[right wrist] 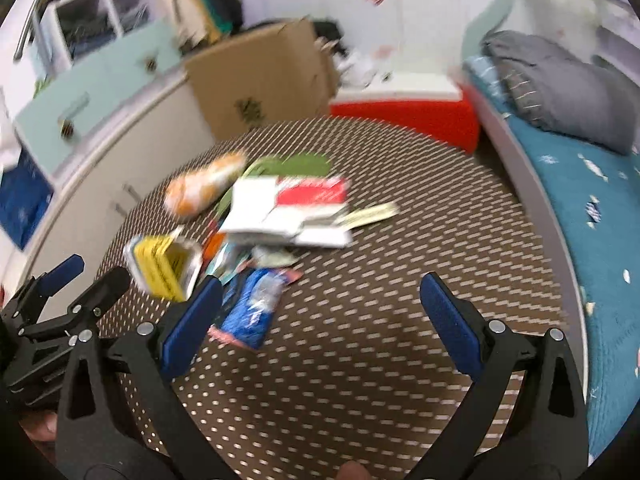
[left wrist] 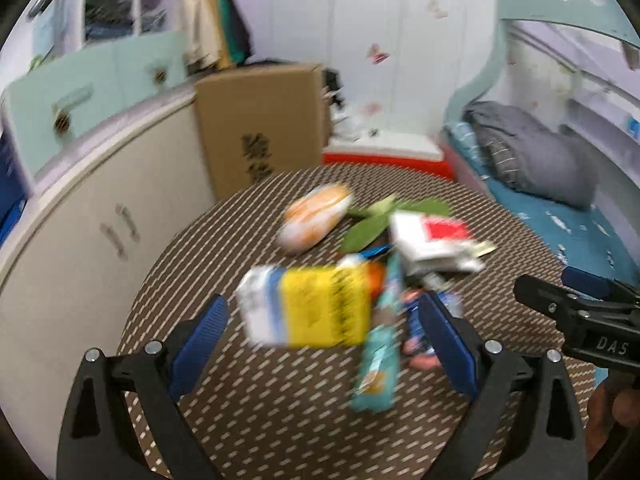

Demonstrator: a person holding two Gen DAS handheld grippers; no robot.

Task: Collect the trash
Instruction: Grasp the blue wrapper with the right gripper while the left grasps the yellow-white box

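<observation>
A pile of trash lies on a round brown patterned table (left wrist: 280,420). It holds a yellow and white carton (left wrist: 308,310), a teal wrapper (left wrist: 380,356), an orange and white bag (left wrist: 316,216), green leaves (left wrist: 372,228) and a red and white paper packet (left wrist: 432,240). My left gripper (left wrist: 324,344) is open, its jaws on either side of the carton and wrapper. In the right wrist view the carton (right wrist: 164,266), a blue wrapper (right wrist: 252,312) and the packet (right wrist: 288,208) lie ahead and left of my open, empty right gripper (right wrist: 320,320), which hovers over the table (right wrist: 380,360).
A cardboard box (left wrist: 260,128) and a red and white container (left wrist: 384,156) stand behind the table. White cabinets (left wrist: 80,240) are on the left. A bed with a blue sheet and grey blanket (left wrist: 532,148) is on the right. The right gripper shows in the left wrist view (left wrist: 576,308).
</observation>
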